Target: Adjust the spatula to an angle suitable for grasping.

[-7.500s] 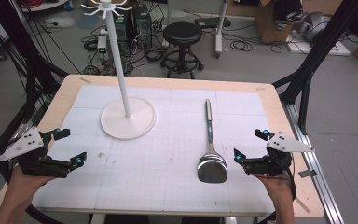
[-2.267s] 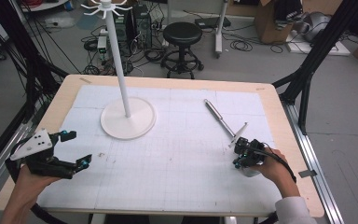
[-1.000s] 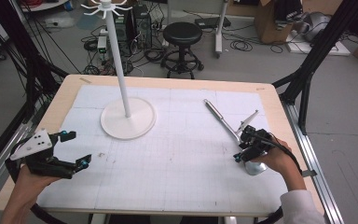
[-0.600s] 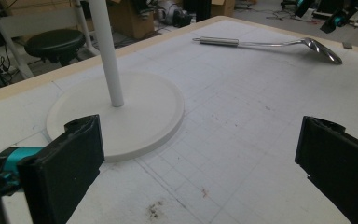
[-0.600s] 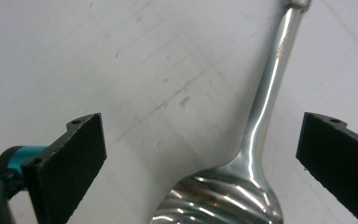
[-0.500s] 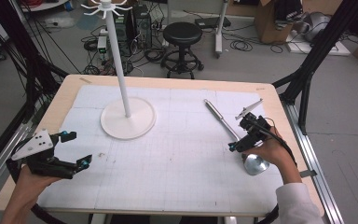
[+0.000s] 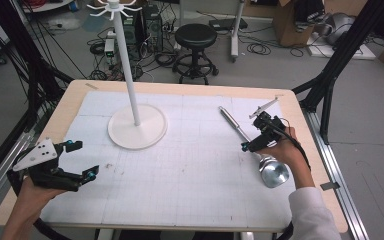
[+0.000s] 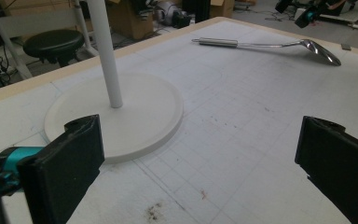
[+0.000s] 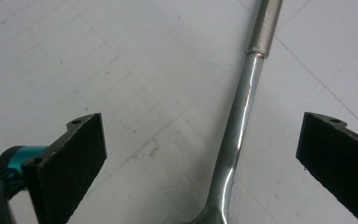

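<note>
Ladle lies flat on the white gridded mat at the right side of the table, bowl toward the person, handle angled away toward the far edge. One second ago the right gripper sat low over the bowl end; it now stands further up the shaft, and its jaws have just been opening. The right gripper view confirms both black pads wide apart with the polished shaft running between them, touching neither. Judgement: the earlier hold is released and the hand is re-seating for a grip on the shaft, short of the thicker handle sleeve. No lift has begun.

The left gripper is held at the near-left corner, jaws spread and empty; its own view shows the pads well apart over bare mat.

White stand, a tall pole on a round base with hooks at the top, occupies the centre-left of the mat, well apart from the ladle. If the ladle is meant for a hook, the path across the mat is unobstructed. A stool and cables lie on the floor beyond the table, clear of the work.
</note>
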Motion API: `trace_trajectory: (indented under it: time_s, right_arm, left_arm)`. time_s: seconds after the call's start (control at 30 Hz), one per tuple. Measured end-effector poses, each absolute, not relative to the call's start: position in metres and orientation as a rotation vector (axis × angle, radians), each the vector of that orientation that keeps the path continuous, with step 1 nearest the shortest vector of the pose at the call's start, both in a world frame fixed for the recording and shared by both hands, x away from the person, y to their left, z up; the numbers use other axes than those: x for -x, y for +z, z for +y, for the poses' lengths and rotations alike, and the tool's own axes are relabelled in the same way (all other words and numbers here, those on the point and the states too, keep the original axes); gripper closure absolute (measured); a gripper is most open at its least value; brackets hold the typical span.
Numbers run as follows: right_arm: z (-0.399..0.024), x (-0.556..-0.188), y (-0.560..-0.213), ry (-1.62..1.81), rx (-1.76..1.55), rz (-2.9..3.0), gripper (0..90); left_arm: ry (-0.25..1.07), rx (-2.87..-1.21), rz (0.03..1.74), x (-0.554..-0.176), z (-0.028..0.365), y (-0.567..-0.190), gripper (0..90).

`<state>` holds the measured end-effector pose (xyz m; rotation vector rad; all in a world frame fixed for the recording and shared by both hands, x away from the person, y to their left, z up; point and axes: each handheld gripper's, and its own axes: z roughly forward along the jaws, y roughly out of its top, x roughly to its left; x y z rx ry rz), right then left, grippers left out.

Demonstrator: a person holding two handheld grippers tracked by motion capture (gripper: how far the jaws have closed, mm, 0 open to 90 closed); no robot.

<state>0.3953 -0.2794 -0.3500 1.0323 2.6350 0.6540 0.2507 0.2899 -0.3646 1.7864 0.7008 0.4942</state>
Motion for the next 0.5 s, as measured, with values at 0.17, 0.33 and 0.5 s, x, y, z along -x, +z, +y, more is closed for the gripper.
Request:
trace_trajectory:
  time_s: [0.17,0.33,0.5]
  right_arm:
    - [-0.281,-0.405,-0.355,0.655,-1.057,2.619,0.4]
    - [-0.281,-0.412,-0.361,0.654,-1.086,2.605,0.5]
    - [-0.281,-0.418,-0.368,0.664,-1.118,2.589,0.6]
  left_arm:
    - [0.496,-1.787,0.696,-0.25,0.29,-0.364,1.7]
    - [0.493,-1.787,0.699,-0.25,0.29,-0.365,1.7]
    - [0.489,-1.784,0.697,-0.25,0.29,-0.365,1.7]
